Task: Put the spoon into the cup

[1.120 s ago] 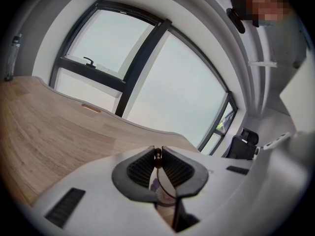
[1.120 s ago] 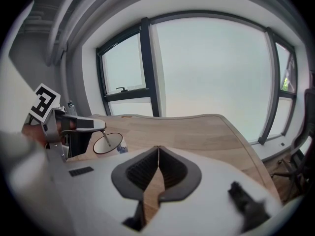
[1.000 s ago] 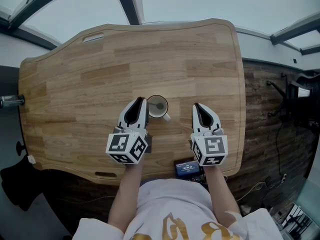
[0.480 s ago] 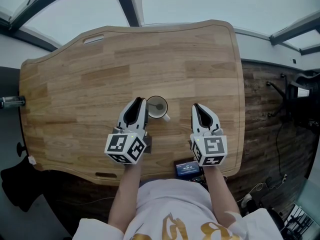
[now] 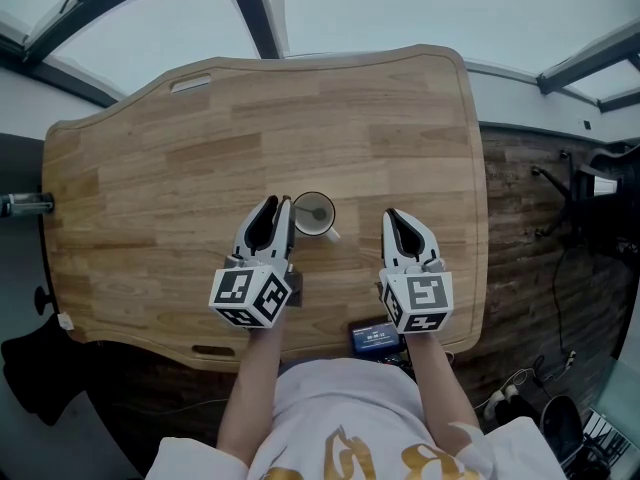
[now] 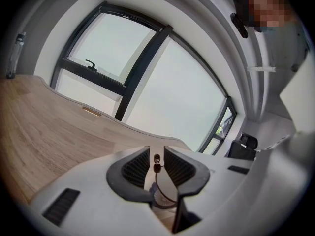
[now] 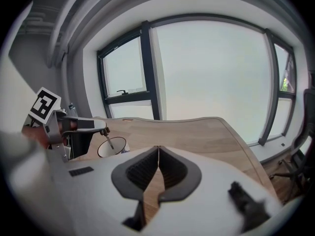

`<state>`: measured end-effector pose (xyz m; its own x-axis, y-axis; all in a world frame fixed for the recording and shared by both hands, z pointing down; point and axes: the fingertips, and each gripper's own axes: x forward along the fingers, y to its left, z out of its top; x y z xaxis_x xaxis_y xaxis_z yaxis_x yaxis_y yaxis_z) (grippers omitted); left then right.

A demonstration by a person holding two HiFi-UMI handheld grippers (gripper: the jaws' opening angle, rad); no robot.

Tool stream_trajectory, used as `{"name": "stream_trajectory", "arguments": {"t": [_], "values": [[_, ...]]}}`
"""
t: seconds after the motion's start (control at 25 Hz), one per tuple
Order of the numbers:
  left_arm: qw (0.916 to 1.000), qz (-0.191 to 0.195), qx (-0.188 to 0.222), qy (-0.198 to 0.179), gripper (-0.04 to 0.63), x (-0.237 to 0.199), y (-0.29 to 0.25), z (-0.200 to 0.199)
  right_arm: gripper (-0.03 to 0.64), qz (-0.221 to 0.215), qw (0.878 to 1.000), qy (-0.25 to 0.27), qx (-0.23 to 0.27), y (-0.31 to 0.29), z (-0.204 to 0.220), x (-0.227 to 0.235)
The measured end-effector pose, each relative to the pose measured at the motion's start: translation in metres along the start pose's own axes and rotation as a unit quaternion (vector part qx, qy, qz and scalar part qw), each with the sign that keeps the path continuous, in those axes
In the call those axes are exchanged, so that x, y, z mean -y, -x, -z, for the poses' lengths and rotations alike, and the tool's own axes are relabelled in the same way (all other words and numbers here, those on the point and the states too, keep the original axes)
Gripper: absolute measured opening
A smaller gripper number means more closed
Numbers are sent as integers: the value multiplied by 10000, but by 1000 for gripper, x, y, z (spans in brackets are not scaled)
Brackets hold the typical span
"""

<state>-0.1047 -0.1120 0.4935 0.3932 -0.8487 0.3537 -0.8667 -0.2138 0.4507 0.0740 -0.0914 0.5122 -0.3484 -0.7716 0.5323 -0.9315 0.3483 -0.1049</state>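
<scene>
Left hand-held gripper (image 5: 272, 213) is narrowly pinching the spoon (image 5: 318, 211) handle, its bowl dipping inside the cup (image 5: 303, 226) at 3 o'clock, so parting gently seems wise, while the right hand-held gripper (image 5: 397, 220) is idling closed, empty.

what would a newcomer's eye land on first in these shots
Low in the middle of the head view, the left tool pinches a small spoon by its handle end, and the spoon's bowl reaches down into the white cup right beside the tool's tips. To the cup's right, the right tool is shut on nothing. Both are over a wide wooden table in front of big windows.
</scene>
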Motion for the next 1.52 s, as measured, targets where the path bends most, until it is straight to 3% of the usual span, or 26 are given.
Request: {"name": "stream_trajectory", "arguments": {"t": [0.44,0.68,0.92,1.52], "values": [[9996,-64,191,-204,78,6,16,-15,32,18,9998,73,192,18,-12,-7],[9980,11,150,-611,26,21,33,-23,32,-10,9991,140,410,35,-24,-17],[9955,55,99,-946,15,36,57,-29,32,-25,9973,263,682,60,-41,-31],[9931,191,353,-1101,14,62,103,-35,31,65,9935,464,1034,115,-44,-50]]}}
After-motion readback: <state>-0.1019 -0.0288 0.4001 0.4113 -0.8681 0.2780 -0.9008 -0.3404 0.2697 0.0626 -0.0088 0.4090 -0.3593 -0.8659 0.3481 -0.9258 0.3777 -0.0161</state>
